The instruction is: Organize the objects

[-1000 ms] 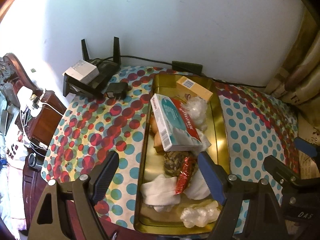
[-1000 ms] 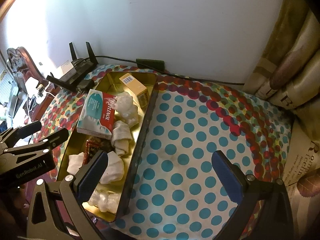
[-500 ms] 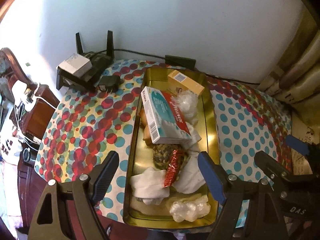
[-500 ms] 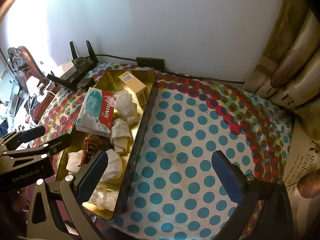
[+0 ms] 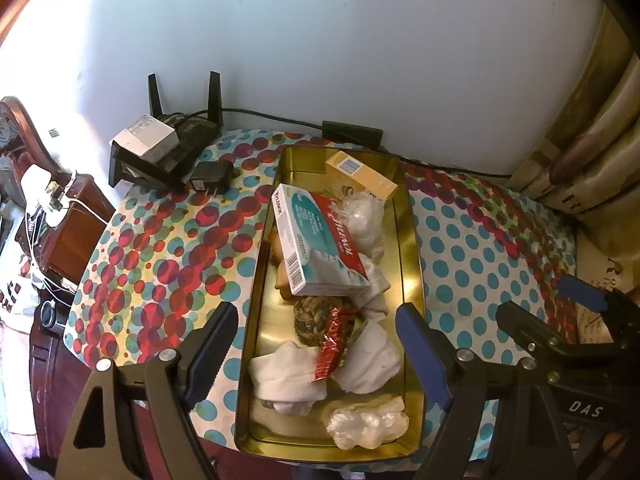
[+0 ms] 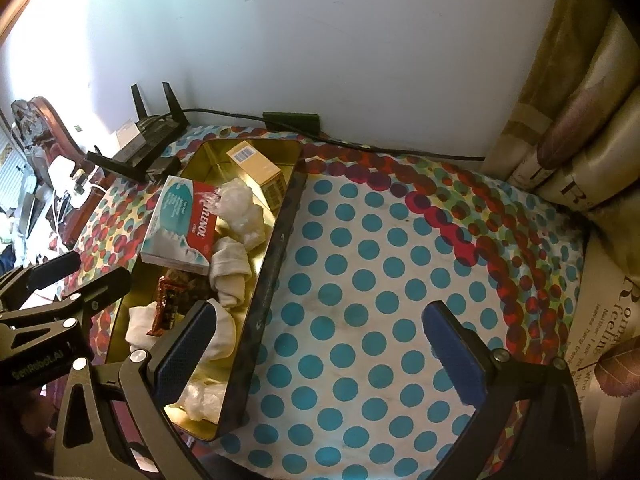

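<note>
A gold metal tray (image 5: 412, 240) (image 6: 276, 248) lies on a polka-dot cloth. In it are a teal and red Tylenol box (image 5: 316, 244) (image 6: 184, 224), a yellow box (image 5: 360, 174) (image 6: 256, 168), rolled white socks (image 5: 288, 376) (image 6: 232, 272), crumpled clear plastic (image 5: 366, 424) (image 6: 242, 208), a braided coaster (image 5: 316, 318) and a red foil wrapper (image 5: 334, 340) (image 6: 166, 308). My left gripper (image 5: 316, 344) is open above the tray's near half, holding nothing. Over the bare cloth to the tray's right, my right gripper (image 6: 324, 344) hangs open and empty.
A black router (image 5: 172, 148) (image 6: 148, 140) with a white box on it and a power adapter (image 5: 212, 176) sit at the back left by the wall. A cable and black power brick (image 5: 352, 132) (image 6: 292, 120) run along the wall. Curtains (image 6: 580, 120) hang at the right.
Both grippers have pulled back and up a little, so the tray sits lower and more of the table shows. Nothing in the tray has moved.
</note>
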Demonstrator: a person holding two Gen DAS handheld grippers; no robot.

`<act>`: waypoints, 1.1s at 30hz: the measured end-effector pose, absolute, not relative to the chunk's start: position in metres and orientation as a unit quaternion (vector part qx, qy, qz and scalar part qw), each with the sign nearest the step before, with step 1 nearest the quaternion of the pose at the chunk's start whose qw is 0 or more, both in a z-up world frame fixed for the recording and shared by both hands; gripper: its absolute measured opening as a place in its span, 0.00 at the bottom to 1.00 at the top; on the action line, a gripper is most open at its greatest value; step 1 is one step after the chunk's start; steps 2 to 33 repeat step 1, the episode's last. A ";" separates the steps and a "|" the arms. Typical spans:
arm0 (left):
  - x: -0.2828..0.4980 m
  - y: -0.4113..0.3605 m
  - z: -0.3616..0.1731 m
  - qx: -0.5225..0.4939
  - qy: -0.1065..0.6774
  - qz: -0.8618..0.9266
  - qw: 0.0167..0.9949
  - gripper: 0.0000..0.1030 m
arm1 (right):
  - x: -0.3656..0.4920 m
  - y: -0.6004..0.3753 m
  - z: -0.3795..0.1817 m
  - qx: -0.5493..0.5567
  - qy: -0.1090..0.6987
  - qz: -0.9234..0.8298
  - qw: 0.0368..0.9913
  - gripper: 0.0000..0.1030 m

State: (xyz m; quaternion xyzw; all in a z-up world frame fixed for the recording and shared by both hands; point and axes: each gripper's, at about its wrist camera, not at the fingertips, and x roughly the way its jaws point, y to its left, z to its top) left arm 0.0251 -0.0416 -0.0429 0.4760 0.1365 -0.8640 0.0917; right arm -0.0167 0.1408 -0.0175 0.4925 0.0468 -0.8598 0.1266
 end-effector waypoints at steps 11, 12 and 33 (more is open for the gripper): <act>0.024 -0.041 -0.044 0.479 0.140 -0.862 0.087 0.81 | -0.018 0.142 -0.018 0.493 0.046 -0.859 0.128 1.00; 0.024 -0.041 -0.044 0.479 0.140 -0.862 0.087 0.81 | -0.018 0.142 -0.018 0.493 0.046 -0.859 0.128 1.00; 0.024 -0.041 -0.044 0.479 0.140 -0.862 0.087 0.81 | -0.018 0.142 -0.018 0.493 0.046 -0.859 0.128 1.00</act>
